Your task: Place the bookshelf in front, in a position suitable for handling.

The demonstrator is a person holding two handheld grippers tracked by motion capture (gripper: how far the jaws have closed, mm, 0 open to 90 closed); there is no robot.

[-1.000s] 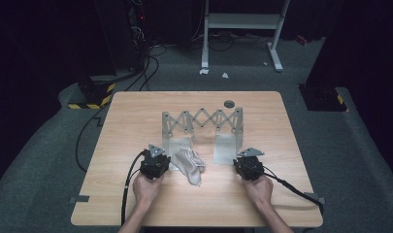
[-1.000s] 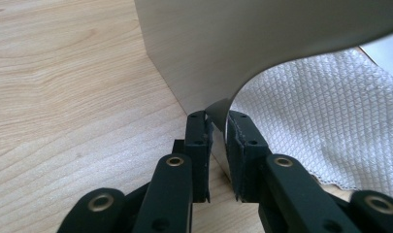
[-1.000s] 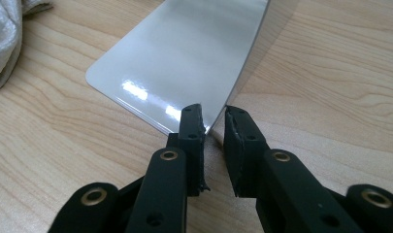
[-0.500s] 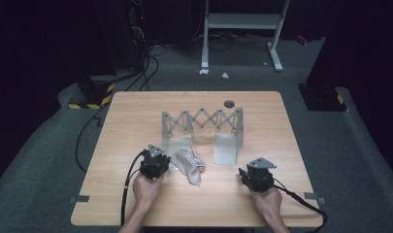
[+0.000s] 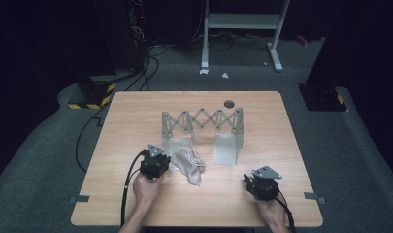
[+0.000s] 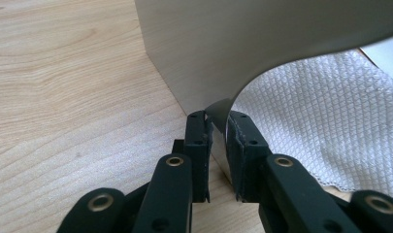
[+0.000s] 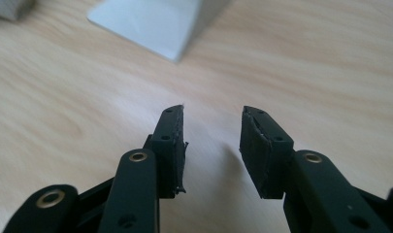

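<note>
We see the left gripper pinching the curled edge of a thin grey flap, apparently the rack's, a white cloth just right. Our right gripper gapes wide, empty, above bare table

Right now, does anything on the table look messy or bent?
Yes. A grey cloth lies crumpled beside the folding metal rack, not laid flat. The rack's left flap curls upward where the left gripper pinches its corner. The right gripper is open over bare table.
</note>
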